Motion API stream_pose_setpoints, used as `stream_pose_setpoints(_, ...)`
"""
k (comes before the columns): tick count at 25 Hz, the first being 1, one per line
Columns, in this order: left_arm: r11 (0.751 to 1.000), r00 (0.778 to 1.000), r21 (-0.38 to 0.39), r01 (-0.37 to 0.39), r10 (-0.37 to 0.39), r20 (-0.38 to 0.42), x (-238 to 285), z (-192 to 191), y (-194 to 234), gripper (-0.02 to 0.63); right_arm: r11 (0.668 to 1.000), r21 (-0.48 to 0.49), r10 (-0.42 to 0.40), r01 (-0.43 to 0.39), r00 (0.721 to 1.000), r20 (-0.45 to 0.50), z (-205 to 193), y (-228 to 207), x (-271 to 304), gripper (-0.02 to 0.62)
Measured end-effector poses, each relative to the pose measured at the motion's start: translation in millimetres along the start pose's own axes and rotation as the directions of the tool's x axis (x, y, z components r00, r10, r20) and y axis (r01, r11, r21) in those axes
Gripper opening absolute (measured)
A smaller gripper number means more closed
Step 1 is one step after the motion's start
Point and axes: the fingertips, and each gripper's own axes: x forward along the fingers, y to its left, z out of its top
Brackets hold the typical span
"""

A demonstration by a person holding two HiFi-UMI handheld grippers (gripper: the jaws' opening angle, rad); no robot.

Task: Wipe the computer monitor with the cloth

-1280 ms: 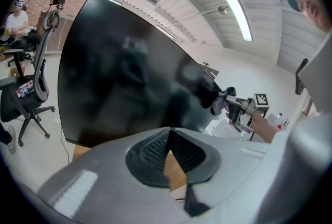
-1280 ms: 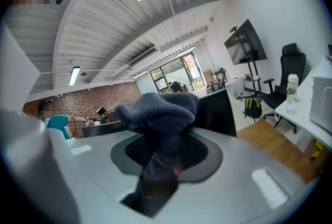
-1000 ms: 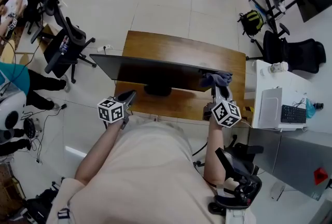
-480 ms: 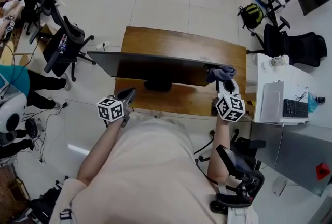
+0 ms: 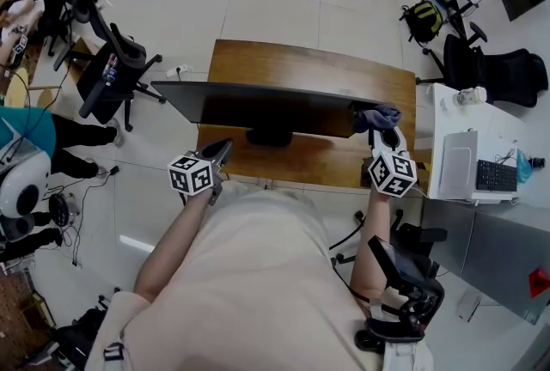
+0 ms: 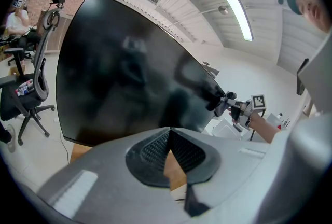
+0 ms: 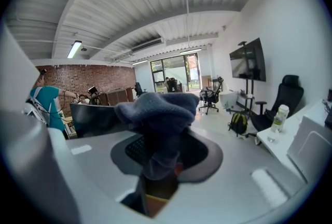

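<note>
A wide black monitor [image 5: 275, 106] stands on a wooden desk [image 5: 318, 69]; from the head view I see it from above. My right gripper [image 5: 383, 131] is shut on a blue-grey cloth [image 5: 375, 115], which is bunched against the monitor's right end. In the right gripper view the cloth [image 7: 158, 111] fills the jaws and the monitor [image 7: 96, 116] lies to the left. My left gripper [image 5: 221, 148] is shut with nothing in it, near the desk's front edge below the screen's left half. The left gripper view faces the dark screen [image 6: 124, 78], with the cloth [image 6: 217, 103] at its far right edge.
A white side table [image 5: 447, 116] with a laptop [image 5: 456, 165], a keyboard [image 5: 491, 175] and a bottle [image 5: 471, 94] stands right of the desk. Office chairs sit at the left [image 5: 112, 69] and far right [image 5: 494, 69]. A person in teal [image 5: 21, 133] is at the left.
My right gripper and the cloth have slid a little toward the monitor's right end. The left gripper has hardly moved.
</note>
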Motion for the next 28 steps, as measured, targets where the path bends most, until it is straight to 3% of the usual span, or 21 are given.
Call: stream_pose_setpoints(28, 1.0, 1.0, 0.001, -0.006, 0.006, -0.015, 0, 11, 11, 0.003, 0.999, -0.002, -0.034, 0.034, 0.988, -0.152, -98, -14, 23, 0.118)
